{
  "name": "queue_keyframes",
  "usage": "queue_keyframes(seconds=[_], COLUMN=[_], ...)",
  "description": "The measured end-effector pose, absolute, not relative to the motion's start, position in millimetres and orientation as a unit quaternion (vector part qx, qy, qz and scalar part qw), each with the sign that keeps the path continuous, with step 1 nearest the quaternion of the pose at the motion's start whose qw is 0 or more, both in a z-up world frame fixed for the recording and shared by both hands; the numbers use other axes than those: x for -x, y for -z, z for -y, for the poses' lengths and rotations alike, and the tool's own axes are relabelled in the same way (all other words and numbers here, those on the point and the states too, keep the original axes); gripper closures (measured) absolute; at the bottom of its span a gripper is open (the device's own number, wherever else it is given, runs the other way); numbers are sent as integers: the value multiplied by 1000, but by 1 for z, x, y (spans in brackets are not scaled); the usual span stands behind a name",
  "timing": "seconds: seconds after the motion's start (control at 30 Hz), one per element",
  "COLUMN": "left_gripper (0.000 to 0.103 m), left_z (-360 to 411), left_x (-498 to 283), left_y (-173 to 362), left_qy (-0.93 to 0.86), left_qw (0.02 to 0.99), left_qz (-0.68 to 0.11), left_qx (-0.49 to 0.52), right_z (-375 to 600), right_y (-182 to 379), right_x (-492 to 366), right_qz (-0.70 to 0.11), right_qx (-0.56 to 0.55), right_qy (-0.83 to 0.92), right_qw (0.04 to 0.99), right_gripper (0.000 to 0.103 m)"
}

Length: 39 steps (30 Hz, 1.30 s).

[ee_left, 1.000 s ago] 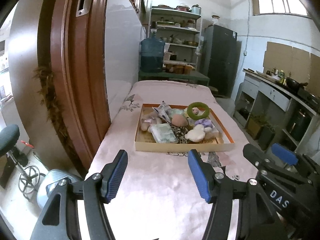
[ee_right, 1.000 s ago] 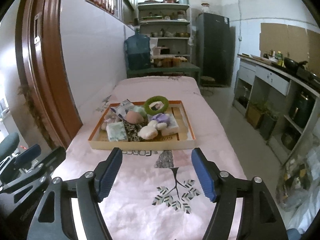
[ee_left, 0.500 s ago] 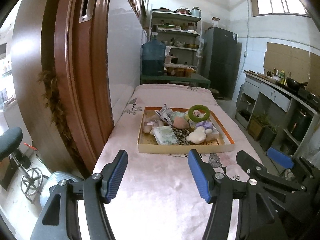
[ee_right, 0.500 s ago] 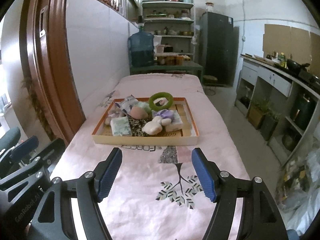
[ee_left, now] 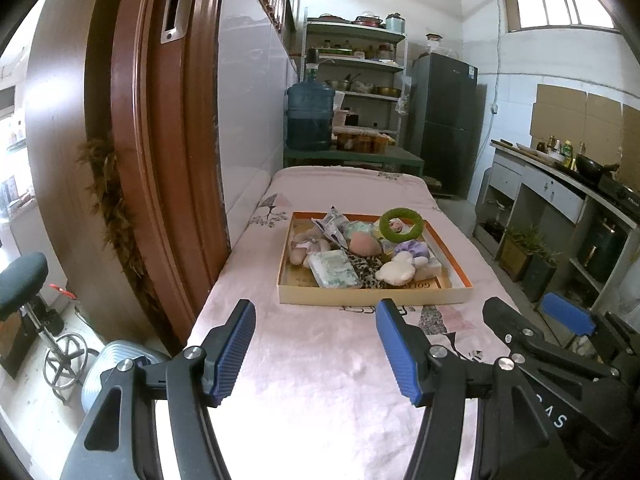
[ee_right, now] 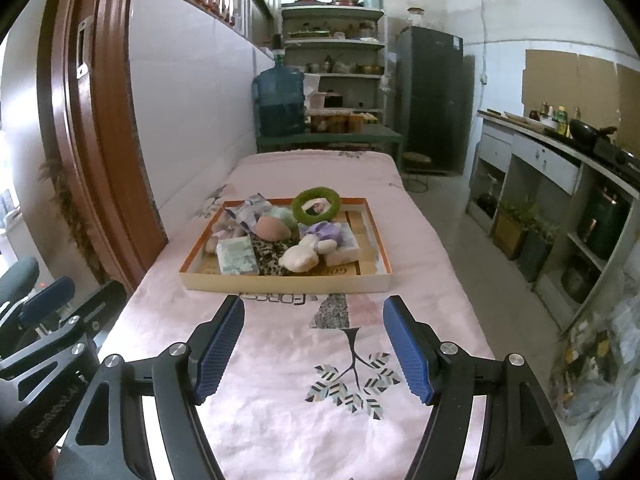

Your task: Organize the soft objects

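Observation:
A shallow orange-rimmed cardboard tray [ee_left: 372,295] [ee_right: 288,281] sits on a pink-covered table and holds several soft objects: a green ring [ee_left: 401,223] [ee_right: 316,205], a cream plush [ee_left: 396,271] [ee_right: 304,255], a pink pad [ee_left: 363,243], a pale tissue pack [ee_left: 334,269] [ee_right: 237,256], a purple toy [ee_right: 325,232] and a leopard-print cloth. My left gripper [ee_left: 316,352] is open and empty, short of the tray's near edge. My right gripper [ee_right: 314,346] is open and empty, also short of the tray.
The pink cloth [ee_right: 344,360] covers the table between grippers and tray. A brown door frame [ee_left: 152,140] stands at the left. A water jug [ee_left: 309,116], shelves and a fridge [ee_left: 442,120] stand behind. A counter [ee_right: 560,148] runs along the right.
Both grippers have pulled back and risen a little, so the tray looks farther off. Both stay open and empty. The objects in the tray have not moved.

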<state>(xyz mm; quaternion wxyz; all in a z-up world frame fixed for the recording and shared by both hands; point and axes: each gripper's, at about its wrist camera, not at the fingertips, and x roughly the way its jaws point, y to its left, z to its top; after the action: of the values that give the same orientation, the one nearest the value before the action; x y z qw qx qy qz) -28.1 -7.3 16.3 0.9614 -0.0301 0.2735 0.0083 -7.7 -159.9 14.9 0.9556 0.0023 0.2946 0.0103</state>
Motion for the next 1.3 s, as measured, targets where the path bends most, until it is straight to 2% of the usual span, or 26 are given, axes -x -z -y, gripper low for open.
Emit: queue_keyframes(seconds=[1.3], left_gripper=[41], left_z=[7], left_x=[27], left_y=[-14], left_qy=[-9], left_qw=[961], left_qz=[-275], left_qx=[31], right_z=[156], right_y=[-12], right_x=[7], right_qz=[-298], right_qx=[-4], right_qy=[-17], right_qw=[954], right_gripper=[29])
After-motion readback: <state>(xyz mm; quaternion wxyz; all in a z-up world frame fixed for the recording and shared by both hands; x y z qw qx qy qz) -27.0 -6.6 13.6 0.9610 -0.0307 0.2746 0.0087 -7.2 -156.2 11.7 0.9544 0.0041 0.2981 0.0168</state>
